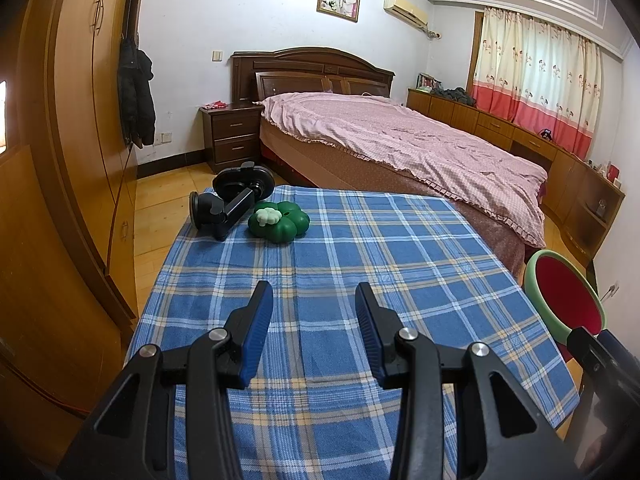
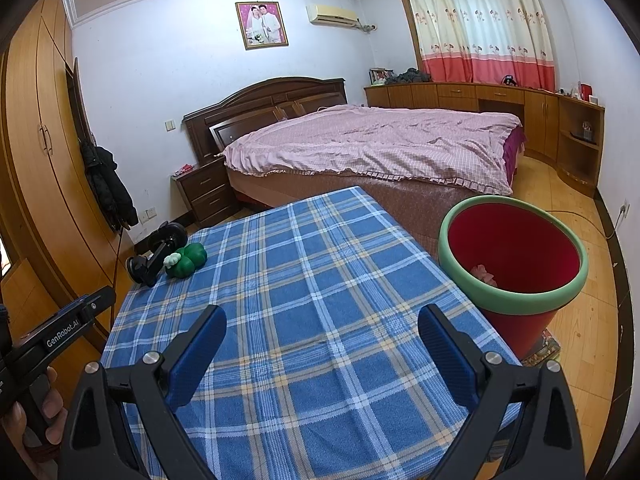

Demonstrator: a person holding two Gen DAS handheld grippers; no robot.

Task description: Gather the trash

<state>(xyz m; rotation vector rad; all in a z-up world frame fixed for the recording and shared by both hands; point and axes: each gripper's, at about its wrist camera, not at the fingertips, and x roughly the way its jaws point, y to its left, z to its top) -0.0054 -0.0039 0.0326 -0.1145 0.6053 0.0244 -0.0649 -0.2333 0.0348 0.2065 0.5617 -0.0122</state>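
Bedroom tabletop (image 2: 320, 280) under blue plaid cloth; at its right edge stands a red bin (image 2: 516, 256) with pink scrap inside. Left claw (image 1: 314, 308) and right claw (image 2: 322, 336) hover spread, empty. Green toy (image 1: 280, 222) lies far left.

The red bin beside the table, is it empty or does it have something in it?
Not empty: the red bin stands upright with a pinkish crumpled scrap at its bottom.

On the table (image 2: 320, 280), a clover-shaped toy (image 2: 186, 260) lies beside a phone mount (image 2: 156, 256); bin (image 2: 512, 300) stands right.
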